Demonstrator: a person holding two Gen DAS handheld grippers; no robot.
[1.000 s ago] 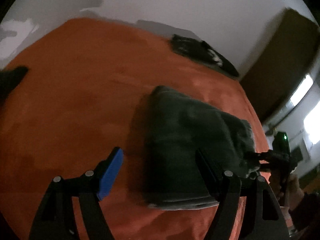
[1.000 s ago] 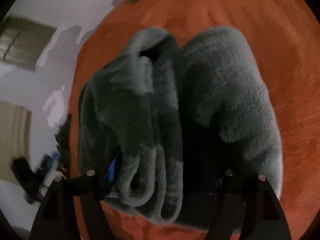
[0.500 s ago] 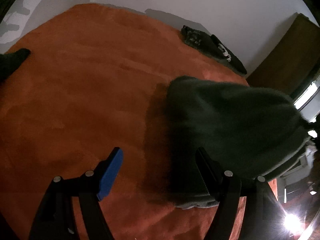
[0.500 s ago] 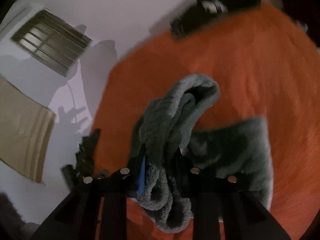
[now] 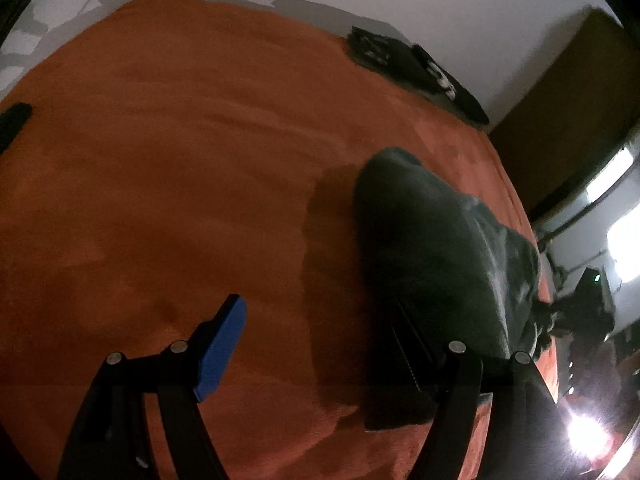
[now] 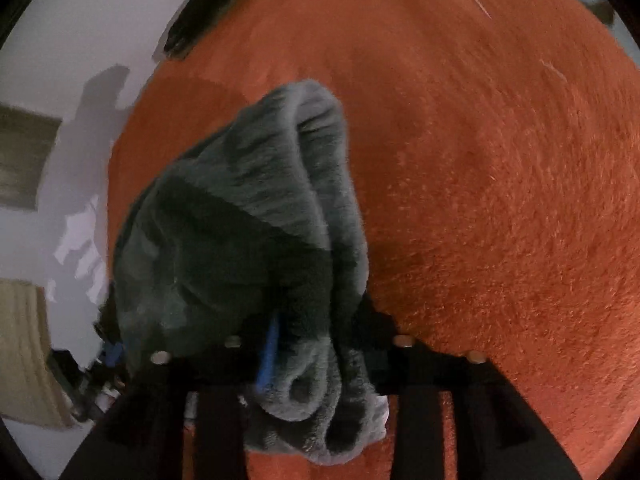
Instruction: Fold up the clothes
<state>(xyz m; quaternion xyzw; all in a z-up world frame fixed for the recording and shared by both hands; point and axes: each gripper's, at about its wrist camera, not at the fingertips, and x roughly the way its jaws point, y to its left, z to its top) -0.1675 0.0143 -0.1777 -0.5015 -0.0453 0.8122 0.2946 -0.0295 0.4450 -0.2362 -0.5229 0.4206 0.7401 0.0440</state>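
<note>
Between right gripper [image 6: 320, 344] fingers, grey fleece [image 6: 256, 208].

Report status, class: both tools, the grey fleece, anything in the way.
Left tool open, empty. Right tool shut on grey fleece, bunched above orange blanket. Dark garment at far edge, not in the way.

Right hand-held gripper [image 6: 316, 356] with its pads buried in grey fleece garment [image 6: 256, 216], lower fold cut off behind the fingers, dark clothing [image 5: 416, 68] at the bed's far edge too dim to identify, lower-right corner of the left view washed out by glare
</note>
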